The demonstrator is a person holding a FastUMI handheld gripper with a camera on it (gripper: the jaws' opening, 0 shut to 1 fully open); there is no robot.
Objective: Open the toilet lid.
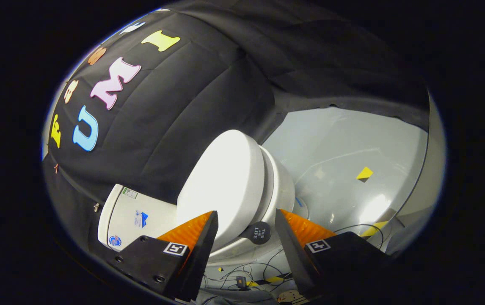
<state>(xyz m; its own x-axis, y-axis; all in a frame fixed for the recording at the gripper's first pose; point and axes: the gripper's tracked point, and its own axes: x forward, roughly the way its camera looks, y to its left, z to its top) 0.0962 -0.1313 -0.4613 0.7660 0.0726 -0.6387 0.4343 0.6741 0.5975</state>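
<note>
Black cloth wall (208,84); glossy pale floor (335,144) with yellow marker (365,173); loose cables (242,271).

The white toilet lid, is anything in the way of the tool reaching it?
Nothing visible blocks it. The white oval toilet lid lies closed just ahead of the open tool, its near edge between the fingers. A small round black tag sits at that edge.

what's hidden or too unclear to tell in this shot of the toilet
- Bowl interior: covered by the closed white oval toilet lid in the gripper view.
- Lid's near edge and the small round black tab there: partly behind the open gripper fingers; whether either finger touches the lid is unclear.
- Stickers on the white ceramic tank: too small to make out.
- Cables on the grey floor: cut off behind the fingers.
</note>
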